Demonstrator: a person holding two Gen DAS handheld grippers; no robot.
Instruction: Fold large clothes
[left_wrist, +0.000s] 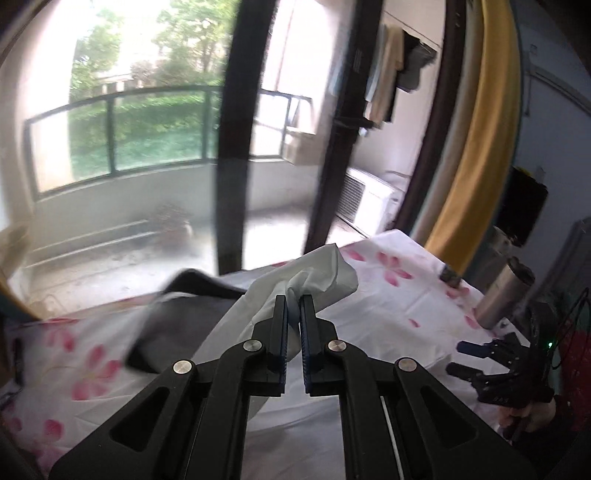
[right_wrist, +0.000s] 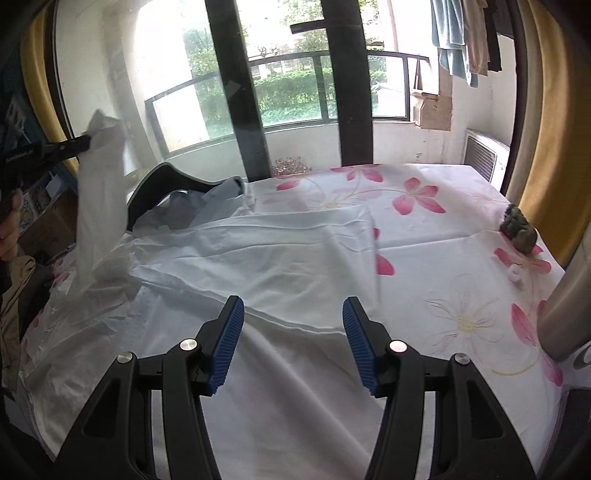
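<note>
The left claw (left_wrist: 293, 314) is clamped on a bunched end, likely a sleeve, of the white shirt (right_wrist: 266, 258) and holds it raised over the worktop's (right_wrist: 461, 229) left edge; the rest lies spread from that edge toward the middle. The right claw (right_wrist: 293, 343) hangs apart above the shirt's near hem, gripping nothing. The pinch is thin: a hard pull could slip the cloth free, or drag the unpinned body into wrinkles and off the left edge.

Steel flask (right_wrist: 565, 306) close right of the right gripper (right_wrist: 293, 343), small dark lump (right_wrist: 519, 229) far right ahead, floral tablecloth (right_wrist: 443, 236) between lies bare
</note>
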